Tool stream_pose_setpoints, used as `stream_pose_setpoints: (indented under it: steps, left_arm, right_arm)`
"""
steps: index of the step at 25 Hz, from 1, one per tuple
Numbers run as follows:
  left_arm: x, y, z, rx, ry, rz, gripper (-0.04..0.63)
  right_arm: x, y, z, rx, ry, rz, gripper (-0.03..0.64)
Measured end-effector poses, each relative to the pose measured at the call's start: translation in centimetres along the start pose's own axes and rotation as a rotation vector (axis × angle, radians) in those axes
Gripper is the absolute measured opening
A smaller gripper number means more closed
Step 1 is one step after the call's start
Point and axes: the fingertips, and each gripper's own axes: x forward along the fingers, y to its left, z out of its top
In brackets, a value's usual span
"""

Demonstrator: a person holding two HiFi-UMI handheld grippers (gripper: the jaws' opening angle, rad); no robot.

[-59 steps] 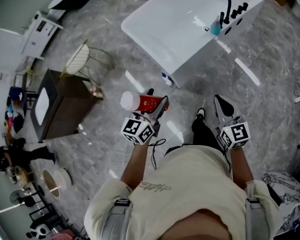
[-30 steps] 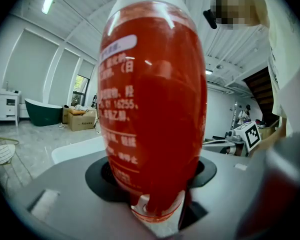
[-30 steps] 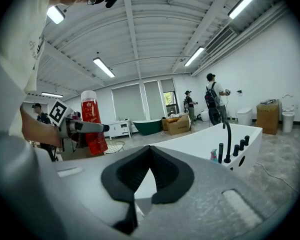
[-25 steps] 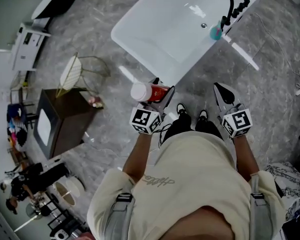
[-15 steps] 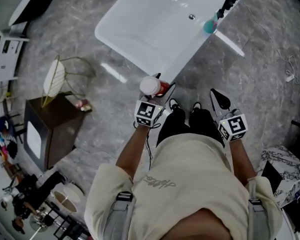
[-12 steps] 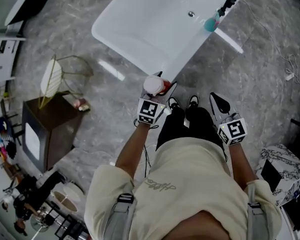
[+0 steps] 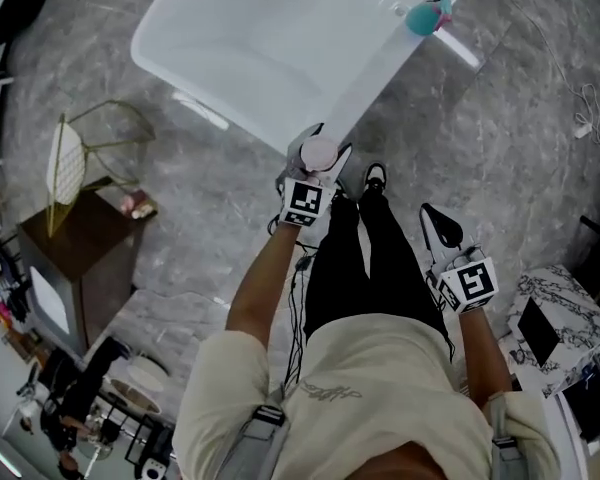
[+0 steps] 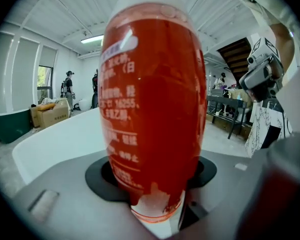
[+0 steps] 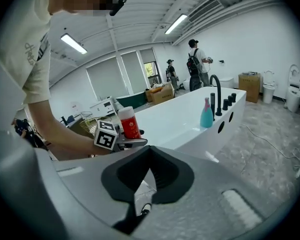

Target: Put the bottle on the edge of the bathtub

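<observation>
A red bottle (image 8: 150,109) with a white cap (image 7: 318,154) stands upright between the jaws of my left gripper (image 7: 330,140), which is shut on it. The bottle hangs at the near corner of the white bathtub (image 7: 375,73), over its rim. From the right gripper view the bottle (image 9: 127,122) and the left gripper's marker cube (image 9: 106,134) show in front of the tub (image 9: 190,119). My right gripper (image 7: 430,213) hangs back beside the person's leg, jaws together, holding nothing.
A teal bottle (image 7: 421,18) and a black faucet (image 9: 216,91) sit on the tub's far edge. On the marble floor to the left are a gold wire chair (image 7: 80,143) and a brown side table (image 7: 65,258). Two people (image 9: 196,64) stand far behind the tub.
The person has walked up to the tub. My left gripper carried the bottle forward to the tub's corner and turned it upright. My right gripper dropped back and lower.
</observation>
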Motion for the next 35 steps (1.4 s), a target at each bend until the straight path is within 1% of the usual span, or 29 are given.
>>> stream_pose_setpoints:
  steps: [5,8,13,19,23,28,31,35]
  left_arm:
    - [3.4,0.2,-3.4,0.024,0.029,0.002,0.299]
    - [4.7,0.7,-4.3,0.043,0.032,0.004,0.299]
    - [6.0,0.9,-3.1,0.042,-0.017,0.018,0.299]
    - [6.6,1.0,-2.0,-0.017,-0.078,0.043,0.299]
    - [7.1,1.2,-1.2,-0.053,-0.142,0.069,0.299]
    - [7.1,1.5,-0.4,-0.074,-0.236,0.103,0.302]
    - [6.8,1.6,-0.6,-0.086,-0.215,0.108,0.302]
    - [5.9,0.7,-1.7,-0.054,-0.164,0.101,0.302]
  right_arm:
    - [0.2,-1.8,-2.2,0.029,0.037,-0.014,0.002]
    - [0.3,-1.8,-3.7,0.045,0.064,-0.018,0.002]
    - [-0.1,-2.4,-5.7,0.078,0.093,-0.029,0.002]
    - [0.3,-2.4,-5.9,0.073,0.098,-0.009,0.002]
    - [0.3,-2.4,-6.7,0.072,0.122,-0.001,0.002]
    - [0.4,-2.8,-7.2,0.06,0.146,0.004,0.002]
    - [0.5,-3.0,-6.8,0.056,0.134,0.001,0.002]
    - [1.0,-2.7,-6.2,0.068,0.115,0.005,0.002]
